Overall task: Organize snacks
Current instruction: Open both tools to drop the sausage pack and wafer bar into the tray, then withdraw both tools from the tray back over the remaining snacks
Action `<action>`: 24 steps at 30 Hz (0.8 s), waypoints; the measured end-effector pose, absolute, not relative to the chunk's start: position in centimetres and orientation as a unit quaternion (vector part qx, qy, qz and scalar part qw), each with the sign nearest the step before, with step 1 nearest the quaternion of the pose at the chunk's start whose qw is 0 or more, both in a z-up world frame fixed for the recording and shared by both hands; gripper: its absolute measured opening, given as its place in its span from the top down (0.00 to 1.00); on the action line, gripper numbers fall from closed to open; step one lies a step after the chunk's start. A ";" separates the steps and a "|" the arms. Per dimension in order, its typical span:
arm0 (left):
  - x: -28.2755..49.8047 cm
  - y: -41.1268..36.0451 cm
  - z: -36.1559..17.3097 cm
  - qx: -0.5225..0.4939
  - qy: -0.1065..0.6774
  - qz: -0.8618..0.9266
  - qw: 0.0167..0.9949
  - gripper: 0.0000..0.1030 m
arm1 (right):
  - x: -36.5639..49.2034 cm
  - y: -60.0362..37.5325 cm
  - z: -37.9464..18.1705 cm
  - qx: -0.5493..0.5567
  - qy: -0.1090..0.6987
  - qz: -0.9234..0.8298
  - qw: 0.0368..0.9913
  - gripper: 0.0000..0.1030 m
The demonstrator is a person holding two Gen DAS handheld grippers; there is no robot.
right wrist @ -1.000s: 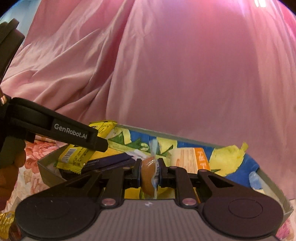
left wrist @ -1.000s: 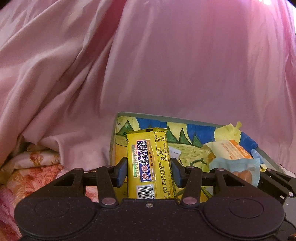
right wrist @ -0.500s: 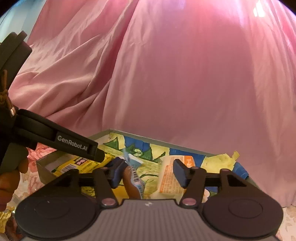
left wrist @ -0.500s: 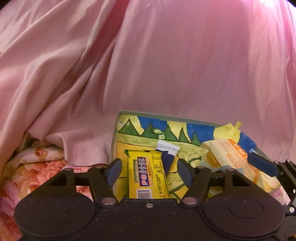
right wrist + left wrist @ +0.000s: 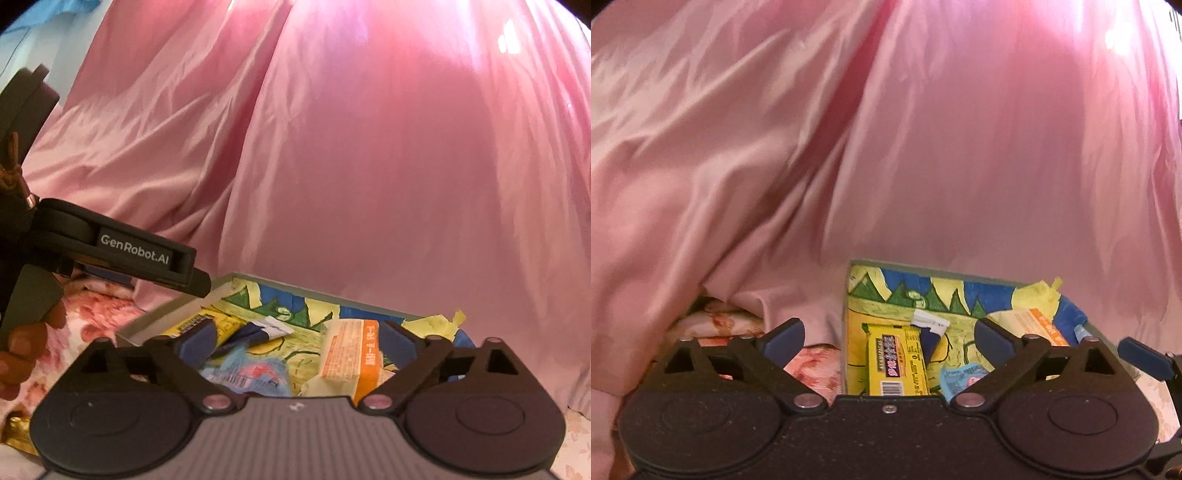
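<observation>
A shallow box (image 5: 923, 266) with a painted lining holds the snacks; it also shows in the right wrist view (image 5: 258, 280). My left gripper (image 5: 888, 336) is open and empty just above the yellow bar (image 5: 895, 363), which lies flat in the box. My right gripper (image 5: 297, 339) is open and empty over the light-blue packet (image 5: 255, 373) lying in the box; that packet also shows in the left wrist view (image 5: 960, 380). An orange-and-cream pack (image 5: 354, 354) and a dark blue bar (image 5: 258, 330) lie in the box too.
Pink satin cloth (image 5: 886, 147) rises behind and around the box. Floral fabric (image 5: 816, 365) lies left of the box. The left gripper's body (image 5: 122, 251) and the hand holding it fill the left of the right wrist view. A gold wrapper (image 5: 18, 435) lies at lower left.
Both grippers opened. The left one let go of the yellow bar and the right one let go of the light-blue packet; both now lie in the box. Both grippers pulled back slightly.
</observation>
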State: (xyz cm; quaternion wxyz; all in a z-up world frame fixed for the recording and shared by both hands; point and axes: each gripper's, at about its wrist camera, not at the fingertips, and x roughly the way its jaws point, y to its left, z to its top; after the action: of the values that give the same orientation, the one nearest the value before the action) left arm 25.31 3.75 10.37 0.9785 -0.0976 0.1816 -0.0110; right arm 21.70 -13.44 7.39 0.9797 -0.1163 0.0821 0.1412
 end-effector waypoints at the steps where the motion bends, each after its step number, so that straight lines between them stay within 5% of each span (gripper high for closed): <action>1: 24.8 3.9 10.6 -0.098 0.177 -0.011 0.979 0.02 | 21.4 -13.5 7.6 -0.112 0.080 0.142 0.980 0.01; 24: 11.8 7.0 8.7 -0.070 0.131 0.017 0.989 0.01 | 11.4 -12.9 7.7 -0.086 0.059 0.158 0.982 0.00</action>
State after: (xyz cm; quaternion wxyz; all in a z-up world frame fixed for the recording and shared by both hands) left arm 11.83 7.03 8.71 0.9888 -0.0697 0.1311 0.0172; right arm 11.42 -12.90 7.75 0.9819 -0.0858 0.0588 0.1585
